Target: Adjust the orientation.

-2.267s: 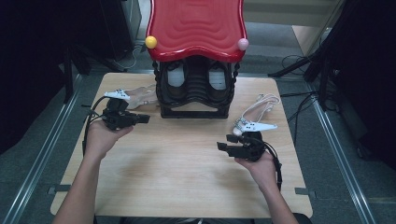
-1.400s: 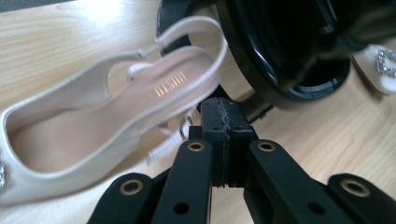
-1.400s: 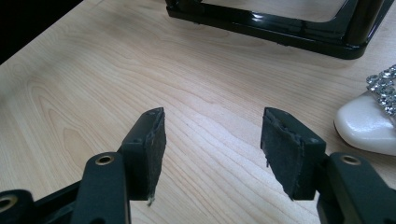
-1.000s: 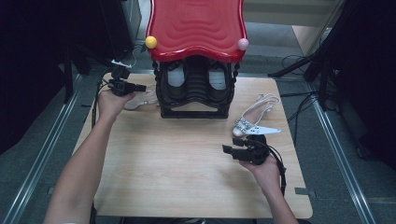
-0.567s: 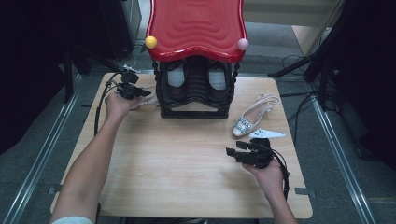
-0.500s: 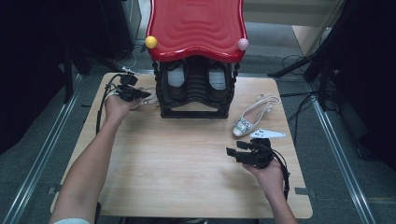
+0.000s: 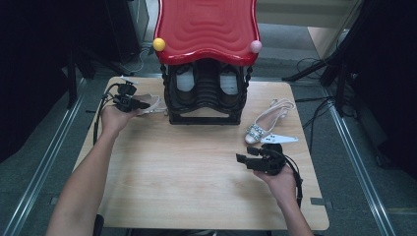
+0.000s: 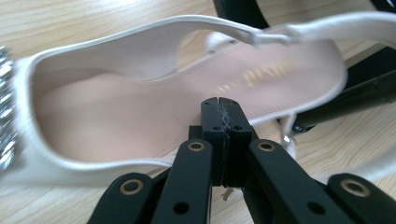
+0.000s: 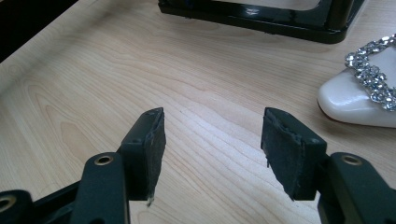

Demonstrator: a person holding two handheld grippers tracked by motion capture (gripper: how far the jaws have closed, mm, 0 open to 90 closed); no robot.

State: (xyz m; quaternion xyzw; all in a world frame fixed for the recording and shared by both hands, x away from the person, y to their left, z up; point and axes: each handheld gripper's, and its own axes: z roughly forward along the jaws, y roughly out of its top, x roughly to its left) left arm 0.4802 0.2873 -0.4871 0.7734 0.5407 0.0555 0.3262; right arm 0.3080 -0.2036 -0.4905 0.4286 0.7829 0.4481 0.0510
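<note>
A white slingback shoe [image 8: 121,107] with a crystal buckle lies on the wooden table [image 7: 196,187], just left of the black shoe rack [image 7: 206,105]. My left gripper [image 8: 219,105] is shut, its tips over the shoe's pink insole near the heel, and I see nothing between the pads. In the high view this gripper [image 7: 143,104] is at the shoe [image 7: 155,104]. A matching shoe [image 7: 268,120] lies right of the rack. My right gripper [image 7: 241,160] hovers open above the table just short of it, with that shoe's toe [image 9: 359,100] ahead on the right.
The rack carries a wavy red top [image 7: 206,29] with a yellow ball [image 7: 159,44] and a pink ball [image 7: 255,46] at its corners. Two shoes [image 7: 186,81] stand inside it. Cables trail off the table's right edge [image 7: 314,123].
The left gripper moved from the left middle of the table up to the shoe beside the rack. The right gripper drew back toward the person, away from the right shoe.
</note>
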